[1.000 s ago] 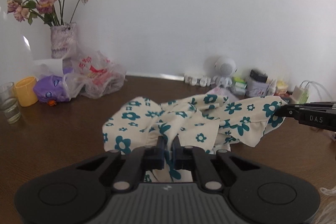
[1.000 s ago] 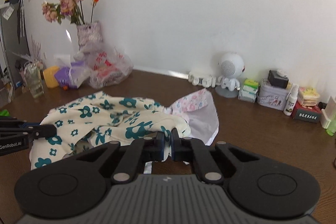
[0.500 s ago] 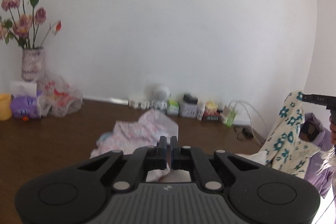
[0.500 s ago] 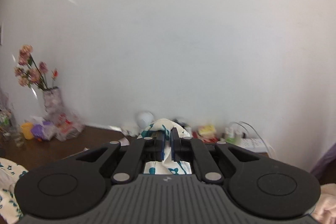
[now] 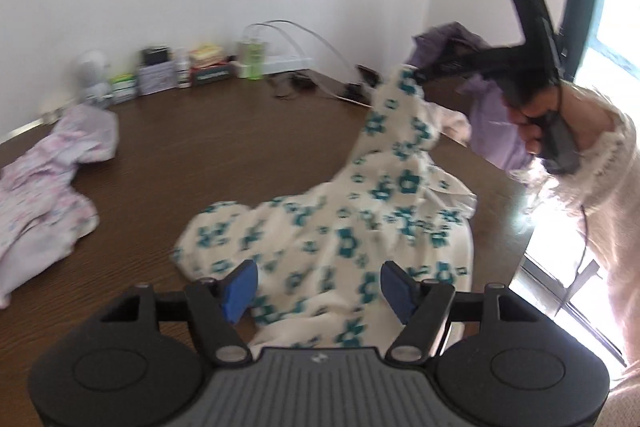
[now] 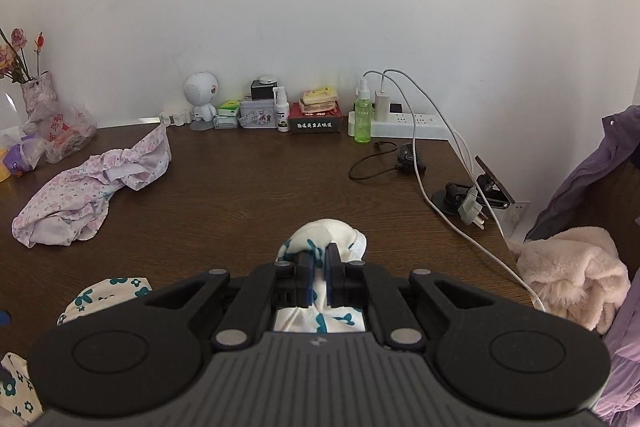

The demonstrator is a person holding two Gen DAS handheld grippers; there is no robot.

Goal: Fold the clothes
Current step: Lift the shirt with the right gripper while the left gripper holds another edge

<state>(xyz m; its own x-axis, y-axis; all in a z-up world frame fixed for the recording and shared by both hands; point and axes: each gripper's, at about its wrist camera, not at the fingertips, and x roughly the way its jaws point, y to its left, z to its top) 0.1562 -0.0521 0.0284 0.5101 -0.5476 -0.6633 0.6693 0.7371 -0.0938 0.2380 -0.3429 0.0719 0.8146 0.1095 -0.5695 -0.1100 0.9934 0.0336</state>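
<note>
A cream garment with teal flowers (image 5: 360, 227) lies heaped on the brown table (image 5: 240, 155). One end rises to my right gripper (image 5: 418, 77), held by a hand at the upper right. In the right wrist view the right gripper (image 6: 318, 267) is shut on a bunch of that garment (image 6: 324, 235). My left gripper (image 5: 318, 285) hovers over the near part of the garment, its jaws opening. The blue pads (image 5: 240, 287) stand wide apart and do not press the cloth lying between them.
A pink floral garment (image 6: 92, 187) lies crumpled at the table's left. Small boxes, a green bottle (image 6: 363, 119), a power strip and cables (image 6: 440, 167) line the back and right edge. A fuzzy pink garment (image 6: 572, 267) and a purple jacket (image 6: 592, 187) sit off the right edge.
Both grippers swung the flowered garment to the right side of the table. The left jaws went from shut to open and let the cloth go. The right stays shut on it.
</note>
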